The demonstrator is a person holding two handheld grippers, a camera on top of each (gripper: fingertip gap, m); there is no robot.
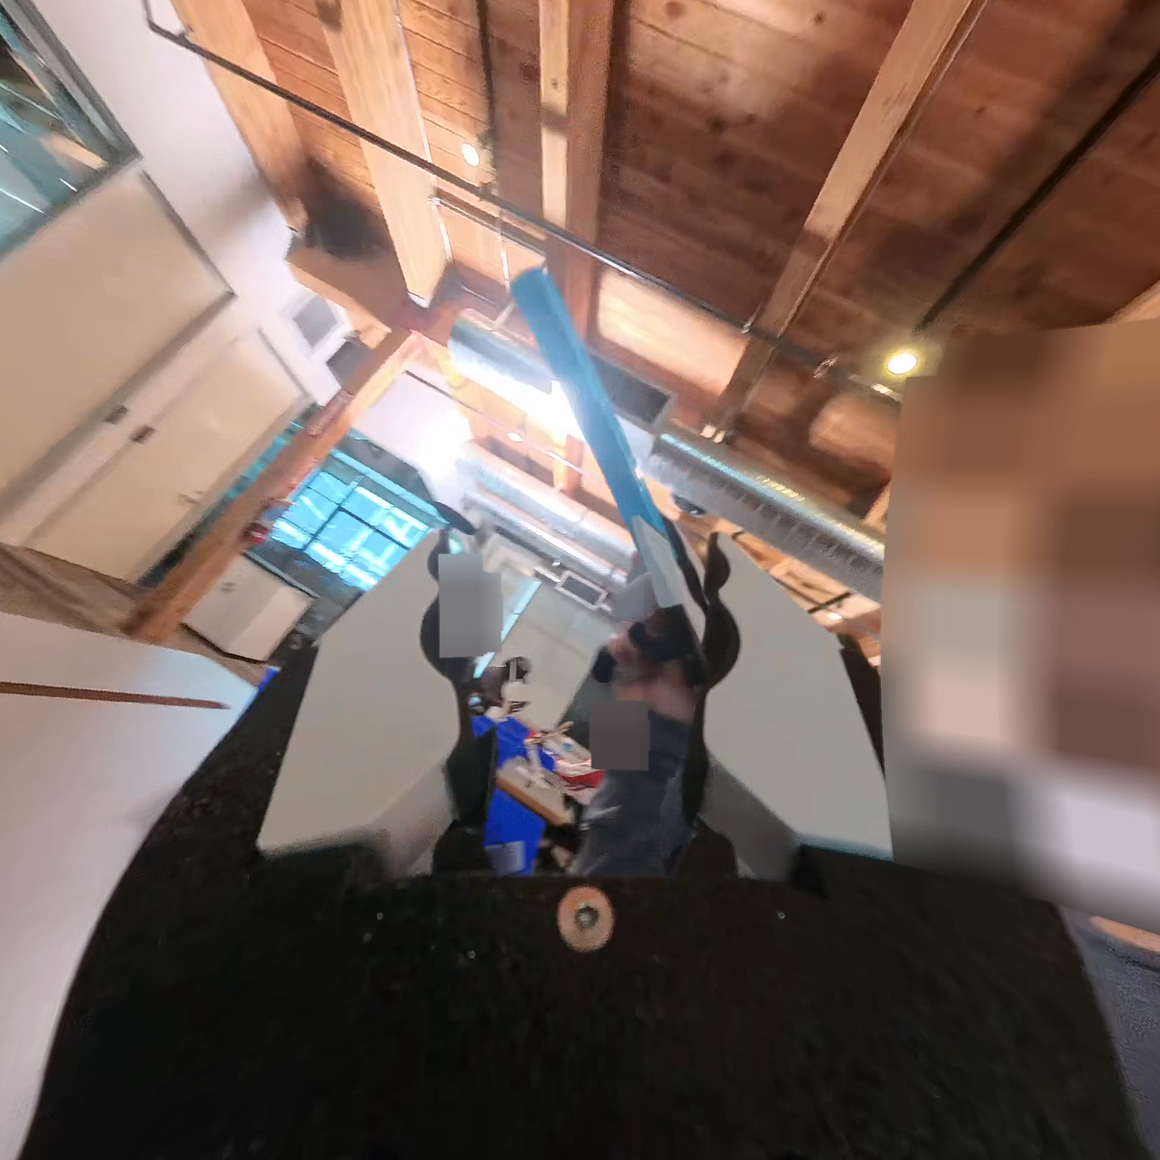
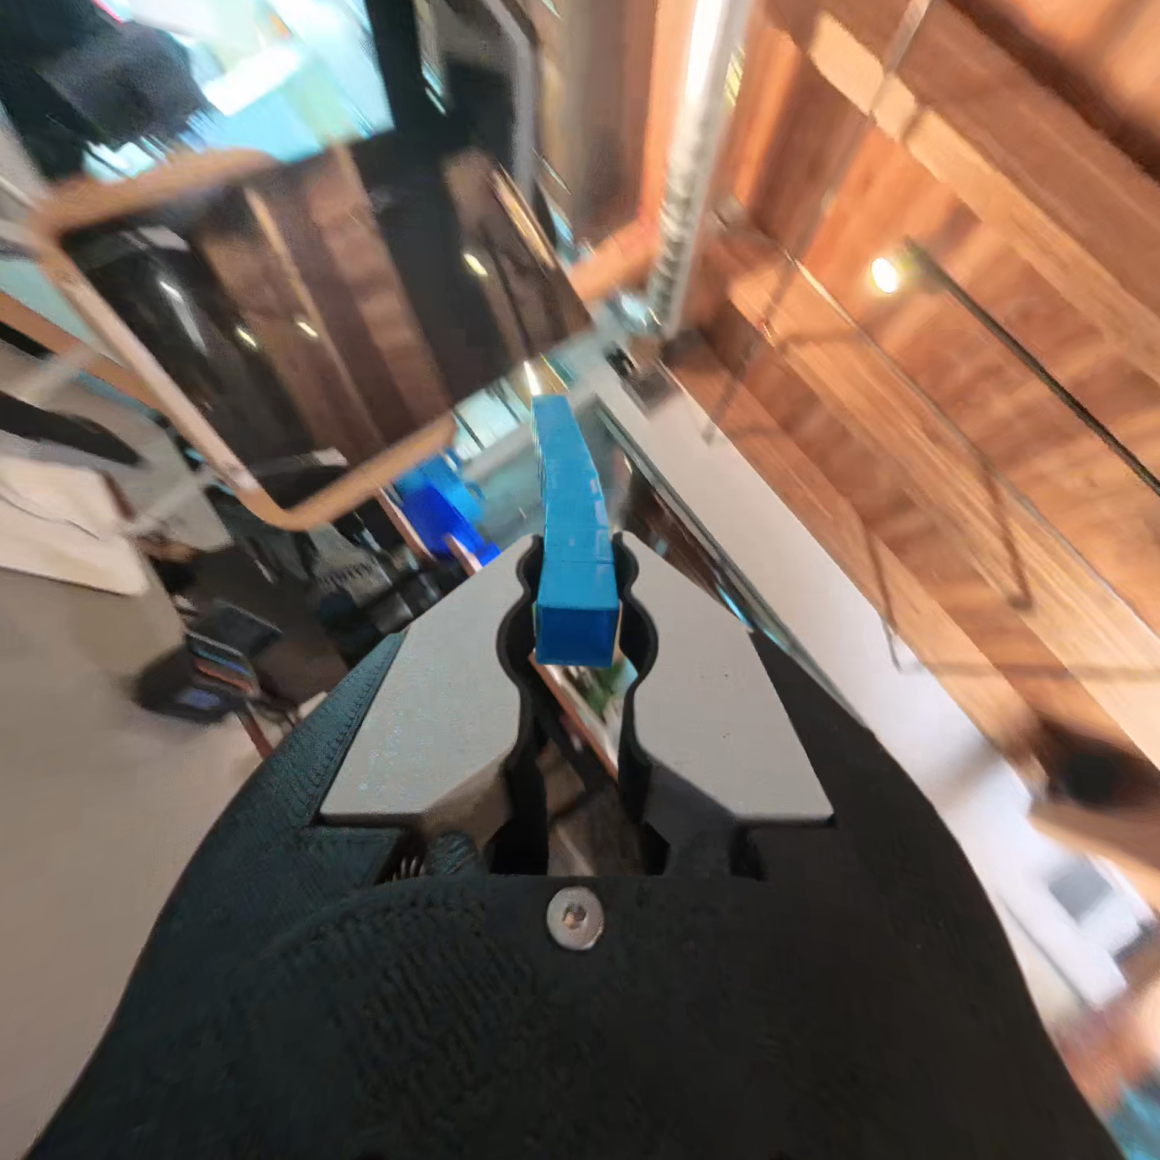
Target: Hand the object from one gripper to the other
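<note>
A long blue square bar [image 2: 571, 527] is clamped between the two pads of my right gripper [image 2: 575, 545]. Its near end [image 2: 574, 634] faces the camera and the rest runs forward and up. In the left wrist view the same blue bar [image 1: 584, 402] slants up toward the ceiling. Its lower, white-labelled end sits close beside the right finger [image 1: 715, 584] of my left gripper [image 1: 577, 546]. The left gripper's jaws stand wide apart. Its left finger [image 1: 439, 565] is far from the bar, so the left does not grip it. Both views are tilted up and blurred.
Wooden ceiling beams [image 1: 835, 176] and silver ducts [image 1: 772, 496] are overhead. A blurred-out person [image 1: 1017, 596] is close on the right of the left wrist view. A worktable with blue bins [image 1: 515, 791] lies far off, with blue bins [image 2: 439, 502] and a white wall [image 2: 784, 565] in the right wrist view.
</note>
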